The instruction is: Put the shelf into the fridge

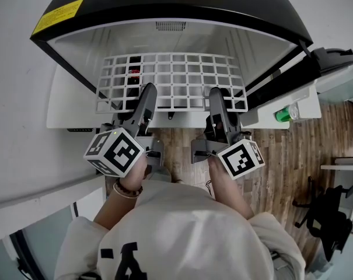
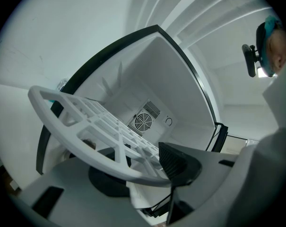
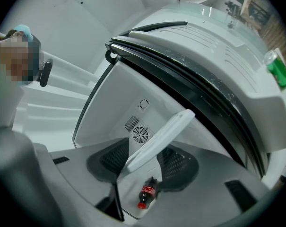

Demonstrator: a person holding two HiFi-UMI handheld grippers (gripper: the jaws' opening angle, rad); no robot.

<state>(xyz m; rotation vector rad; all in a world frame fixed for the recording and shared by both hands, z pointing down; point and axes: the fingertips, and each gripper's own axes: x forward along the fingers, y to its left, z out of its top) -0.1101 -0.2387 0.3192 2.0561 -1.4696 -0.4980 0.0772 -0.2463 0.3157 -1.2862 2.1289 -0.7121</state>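
1. Head view: the white grid shelf (image 1: 171,80) is carried flat at the mouth of the open fridge (image 1: 100,51). Most of it is already inside the cavity, and its near edge juts out toward the person. I judge it is not yet seated, so it has to be slid home and let go. The left gripper (image 1: 146,95) and the right gripper (image 1: 218,98) each reach the near edge.
2. Left gripper view: the jaws stand fairly wide and pinch the shelf's thick front rim. The grid stretches away toward the fan grille (image 2: 143,122) on the back wall.
3. Right gripper view: the shelf shows edge-on, clamped between the two ribbed pads (image 3: 109,160). A cola bottle (image 3: 146,193) lies on the fridge floor below.
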